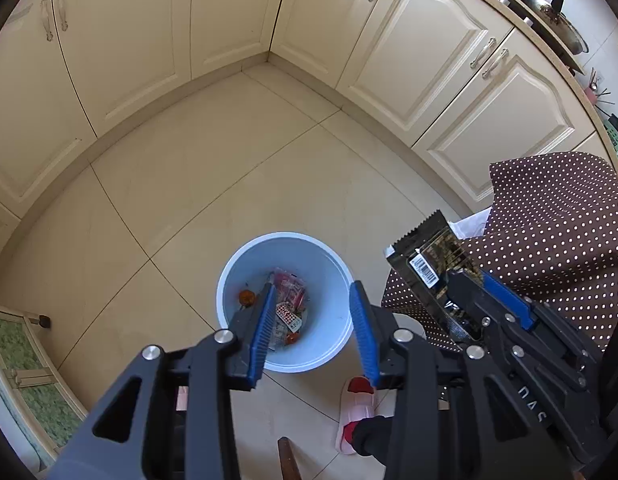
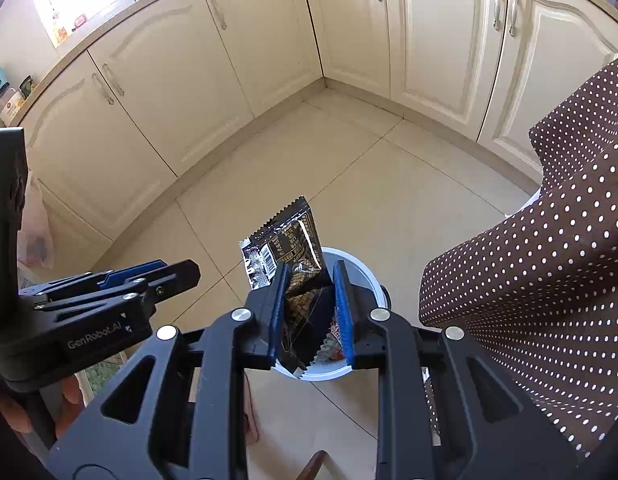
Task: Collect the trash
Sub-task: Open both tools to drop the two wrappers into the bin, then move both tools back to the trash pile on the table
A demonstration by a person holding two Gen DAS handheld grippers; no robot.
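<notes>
Black linkages and blue pads fill the bottom of both views. My left tongs (image 1: 315, 330) stand spread with nothing between the pads, and through the gap I look straight down into the white bin (image 1: 245, 256) on the floor in the lower middle of the frame. It already holds some wrappers and a couple of orange scraps.

My right tongs (image 2: 311, 312) are pinching a black and gold snack wrapper (image 2: 287, 240). The pads press on its lower half, and its zigzag top edge and barcode stick up above them, toward the centre of the frame. In the left wrist view the same wrapper (image 1: 425, 256) sits right of the bin and a little above it, against the brown dotted cloth (image 1: 557, 220), with the right tongs (image 1: 473, 280) coming in from the lower right.

In the right wrist view the wrapper hides much of the bin (image 2: 367, 276), whose rim shows behind and below my pads. So I judge the wrapper to be at or near the mouth, though I cannot tell whether it is fully over it.

As I read it, the step in hand is the drop: one piece has gone in or the left is free, and the right piece comes next. The next move calls for bringing the right tongs squarely over the opening, then spreading them so the wrapper falls clear. It is light and crinkled, so it may cling to a pad or catch on the rim. The dotted cloth hangs close on the right, and I would keep off it.
</notes>
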